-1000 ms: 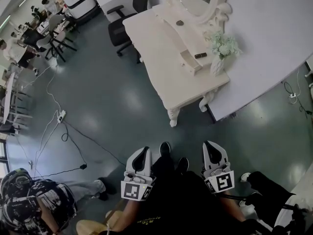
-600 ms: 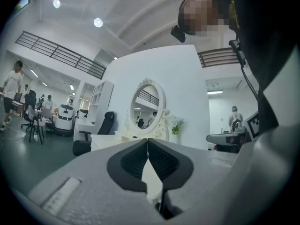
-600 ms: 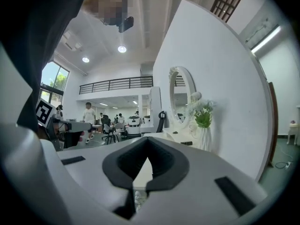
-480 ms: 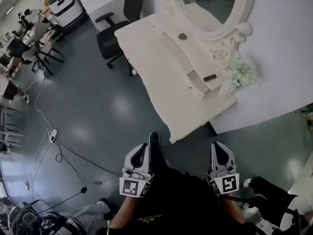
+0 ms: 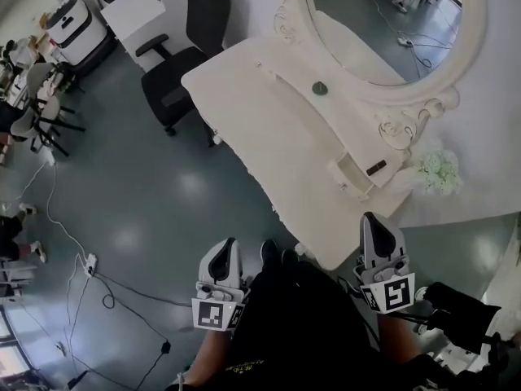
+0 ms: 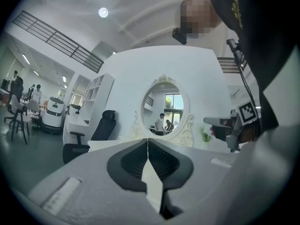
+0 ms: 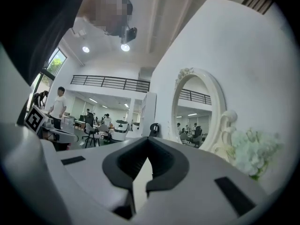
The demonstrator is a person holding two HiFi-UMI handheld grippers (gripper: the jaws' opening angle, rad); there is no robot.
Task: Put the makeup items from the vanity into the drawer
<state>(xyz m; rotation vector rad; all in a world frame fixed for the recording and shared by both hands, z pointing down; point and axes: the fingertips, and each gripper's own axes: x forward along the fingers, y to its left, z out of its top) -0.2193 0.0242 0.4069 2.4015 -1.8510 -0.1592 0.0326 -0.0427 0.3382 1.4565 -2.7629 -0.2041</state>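
Observation:
The white vanity (image 5: 269,129) with its oval mirror (image 5: 391,23) stands ahead of me. On its raised shelf lies a small dark round item (image 5: 319,89). A dark oblong item (image 5: 376,168) rests by a small pulled-out drawer (image 5: 352,175) near the right end. My left gripper (image 5: 225,245) is shut and holds nothing, low in front of my body. My right gripper (image 5: 372,218) is shut too, its tips near the vanity's front corner. In the left gripper view the jaws (image 6: 148,143) meet, with the mirror (image 6: 163,110) beyond. The right gripper's jaws (image 7: 148,145) also meet.
A black office chair (image 5: 175,68) stands at the vanity's left end. White flowers (image 5: 440,172) sit at its right end, beside the mirror frame. Cables and a power strip (image 5: 89,263) lie on the grey floor at left. A white cart (image 5: 77,23) and seated people are far left.
The view has closed in on the vanity, which now fills the upper right and reaches the right gripper. Both grippers stay shut and low.

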